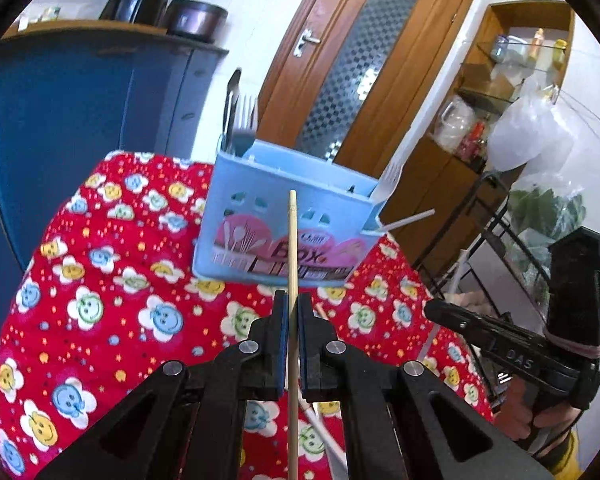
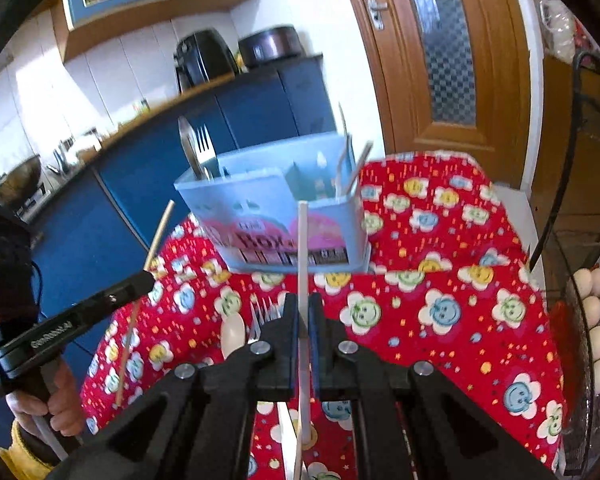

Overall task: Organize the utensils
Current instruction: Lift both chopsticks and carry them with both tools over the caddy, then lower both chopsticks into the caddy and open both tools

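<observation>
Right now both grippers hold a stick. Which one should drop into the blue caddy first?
Probably the right. The right gripper holds its white chopstick upright in front of the blue caddy compartment that already has white sticks. The left gripper holds a wooden chopstick at the caddy's front wall.

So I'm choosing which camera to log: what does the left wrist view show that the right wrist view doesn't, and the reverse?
Left wrist only: the left gripper head-on, shut on a wooden chopstick, and a white plastic bag by the shelves.

Right wrist only: the right gripper shut on a white stick, a fork and white spoon lying on the cloth, and eggs at the right edge.

Both: the blue utensil box on the red flowered cloth, holding metal cutlery, and the wooden door.
</observation>
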